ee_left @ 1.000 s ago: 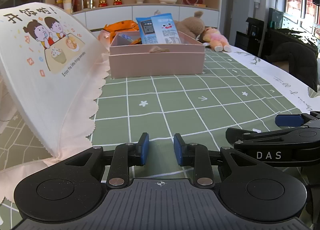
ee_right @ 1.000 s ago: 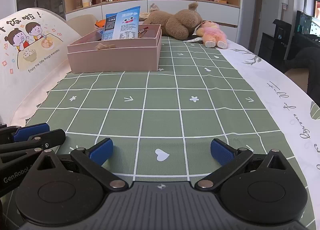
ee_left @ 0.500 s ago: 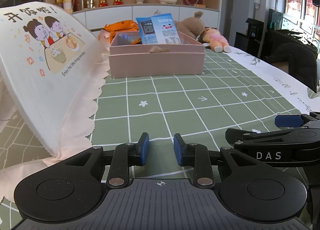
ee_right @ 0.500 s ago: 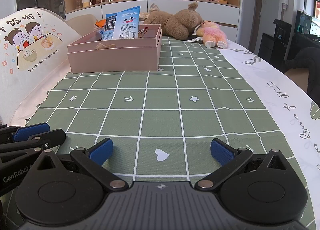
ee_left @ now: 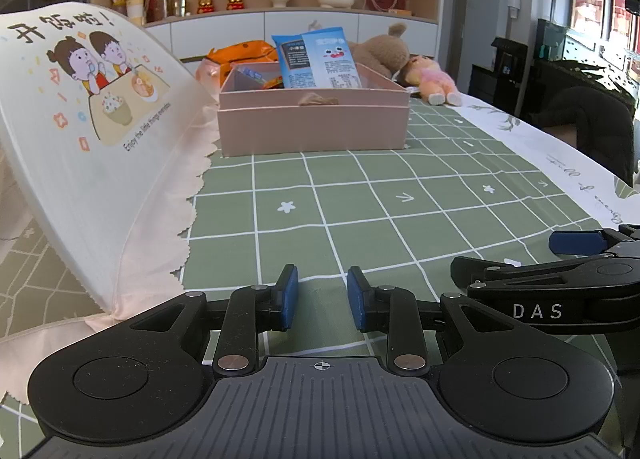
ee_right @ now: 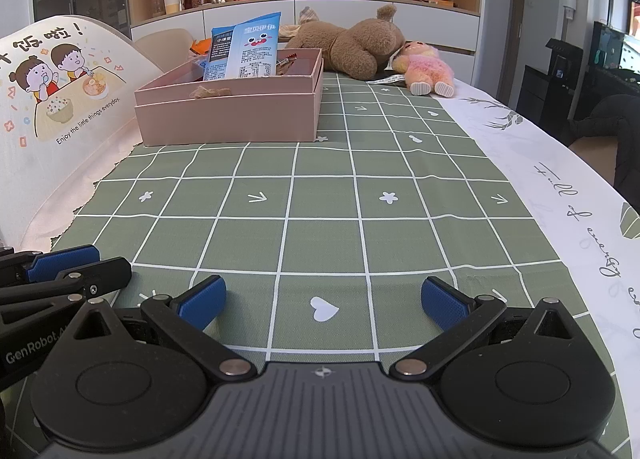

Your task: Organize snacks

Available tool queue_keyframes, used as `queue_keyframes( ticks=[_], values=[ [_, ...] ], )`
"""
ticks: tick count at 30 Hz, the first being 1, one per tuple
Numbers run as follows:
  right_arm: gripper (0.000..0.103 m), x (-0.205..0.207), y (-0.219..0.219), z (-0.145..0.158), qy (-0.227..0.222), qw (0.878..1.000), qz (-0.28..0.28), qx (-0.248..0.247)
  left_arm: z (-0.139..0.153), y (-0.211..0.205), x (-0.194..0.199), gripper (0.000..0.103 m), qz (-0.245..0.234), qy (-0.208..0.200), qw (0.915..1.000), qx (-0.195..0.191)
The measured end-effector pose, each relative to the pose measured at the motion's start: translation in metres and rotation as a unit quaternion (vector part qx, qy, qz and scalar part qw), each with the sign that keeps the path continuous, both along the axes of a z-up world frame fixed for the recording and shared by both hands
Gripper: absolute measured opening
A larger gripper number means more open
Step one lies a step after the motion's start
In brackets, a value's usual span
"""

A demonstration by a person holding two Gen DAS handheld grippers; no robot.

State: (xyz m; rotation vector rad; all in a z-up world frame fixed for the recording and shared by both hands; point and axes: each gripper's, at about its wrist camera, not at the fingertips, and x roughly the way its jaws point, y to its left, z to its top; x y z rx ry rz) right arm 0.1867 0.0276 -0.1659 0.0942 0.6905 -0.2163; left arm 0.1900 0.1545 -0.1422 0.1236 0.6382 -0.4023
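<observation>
A pink open box (ee_left: 314, 123) stands at the far side of the green checked cloth; it also shows in the right wrist view (ee_right: 228, 115). Blue snack packets (ee_left: 320, 59) stand upright in it, also seen in the right wrist view (ee_right: 244, 51). An orange packet (ee_left: 240, 51) lies behind the box. My left gripper (ee_left: 322, 297) hovers low near the front, its jaws a narrow gap apart and empty. My right gripper (ee_right: 322, 299) is wide open and empty, beside the left one.
A domed food cover (ee_left: 80, 131) with a cartoon print stands at the left. A brown teddy bear (ee_right: 352, 43) and a pink doll (ee_right: 424, 67) lie behind the box. A white cloth (ee_right: 560, 187) covers the table's right side. Shelves line the back wall.
</observation>
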Motion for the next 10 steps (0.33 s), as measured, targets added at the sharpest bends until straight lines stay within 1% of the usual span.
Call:
queue_keyframes(
  ticks=[10],
  values=[
    [0.103,0.0,0.0,0.0,0.0,1.0,0.0,0.0,0.0003,0.0001,-0.0018,0.031,0.001,0.004,0.9999,-0.011]
  ],
)
